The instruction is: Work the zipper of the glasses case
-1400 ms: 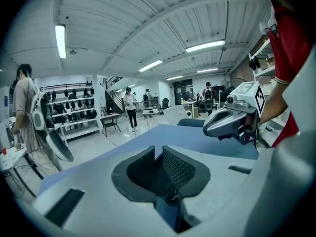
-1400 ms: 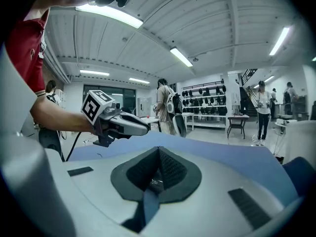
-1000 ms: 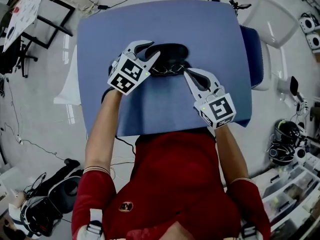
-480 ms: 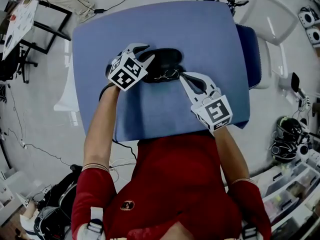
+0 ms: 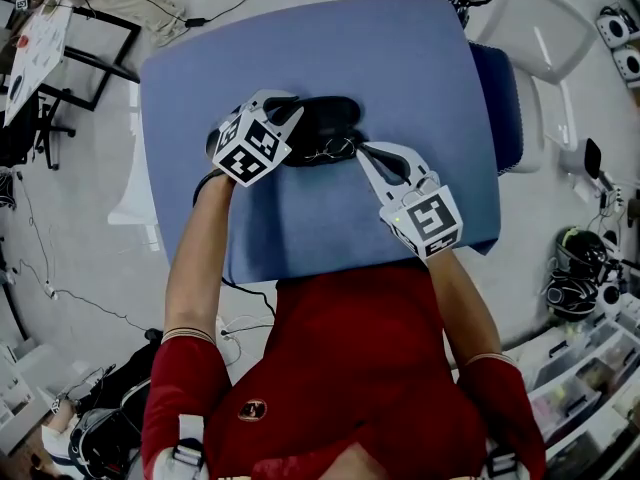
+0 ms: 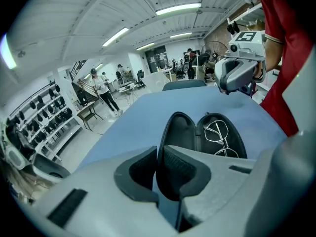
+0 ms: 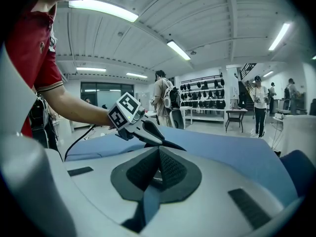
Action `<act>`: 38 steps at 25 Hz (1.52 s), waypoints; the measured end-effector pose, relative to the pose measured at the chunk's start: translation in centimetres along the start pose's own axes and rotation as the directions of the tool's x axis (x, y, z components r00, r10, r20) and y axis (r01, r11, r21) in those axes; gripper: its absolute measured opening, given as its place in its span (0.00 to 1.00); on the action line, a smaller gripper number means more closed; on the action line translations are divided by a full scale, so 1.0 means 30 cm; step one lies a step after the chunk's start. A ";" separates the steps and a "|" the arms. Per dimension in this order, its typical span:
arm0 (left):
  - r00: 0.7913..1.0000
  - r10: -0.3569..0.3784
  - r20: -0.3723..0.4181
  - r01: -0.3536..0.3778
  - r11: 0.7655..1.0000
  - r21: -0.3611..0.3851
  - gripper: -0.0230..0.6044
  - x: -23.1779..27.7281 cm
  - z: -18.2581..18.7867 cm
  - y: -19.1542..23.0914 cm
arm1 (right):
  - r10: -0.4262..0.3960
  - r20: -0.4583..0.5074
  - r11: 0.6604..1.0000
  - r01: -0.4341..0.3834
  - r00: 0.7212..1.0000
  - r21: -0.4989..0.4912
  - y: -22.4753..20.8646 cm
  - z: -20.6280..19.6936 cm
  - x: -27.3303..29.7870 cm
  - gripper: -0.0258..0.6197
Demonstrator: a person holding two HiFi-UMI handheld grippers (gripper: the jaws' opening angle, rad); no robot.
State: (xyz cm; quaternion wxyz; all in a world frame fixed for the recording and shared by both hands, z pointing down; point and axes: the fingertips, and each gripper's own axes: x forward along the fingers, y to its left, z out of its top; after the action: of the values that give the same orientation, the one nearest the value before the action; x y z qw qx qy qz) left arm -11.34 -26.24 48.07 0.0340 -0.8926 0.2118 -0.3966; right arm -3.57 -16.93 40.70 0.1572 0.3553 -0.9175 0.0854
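Here, open glasses case [image 6: 180,132], spectacles [image 6: 217,134] inside

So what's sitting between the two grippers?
The open case, glasses inside, as the head view shows. The left gripper has just been closing its jaws on the rim.

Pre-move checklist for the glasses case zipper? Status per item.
1. Black oval zippered glasses case lies open on the blue table mat: ok.
2. Thin metal-framed glasses sit inside one half: ok.
3. Left hand-held gripper has just been closing its jaws, and the pads are now on the case's rim: ok.
4. Right hand-held gripper has its jaws together at the case's near edge: ok.
5. Zipper pull held in the right jaws: cannot tell.
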 end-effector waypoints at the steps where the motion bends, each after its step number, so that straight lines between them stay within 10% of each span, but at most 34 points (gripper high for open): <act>1: 1.000 0.004 0.004 -0.004 1.000 0.010 0.11 -0.004 0.009 -0.006 | 0.001 -0.003 1.000 -0.001 1.000 0.000 -0.004 -0.004 -0.006 0.04; 22: 0.987 0.055 0.151 -0.077 0.987 0.142 0.11 -0.205 0.169 -0.300 | 0.032 0.021 0.999 -0.033 0.999 0.017 -0.045 -0.018 -0.142 0.04; 38: 0.990 0.004 0.143 -0.021 0.993 0.120 0.11 -0.206 0.169 -0.569 | 0.169 -0.089 0.983 -0.174 0.982 -0.051 0.005 -0.088 -0.156 0.26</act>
State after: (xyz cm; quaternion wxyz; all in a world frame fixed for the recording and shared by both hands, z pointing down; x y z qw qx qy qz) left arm -5.37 -8.79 44.23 0.1056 -0.9136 0.1899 -0.3437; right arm 0.19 -13.20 41.52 0.1984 0.2662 -0.9393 0.0866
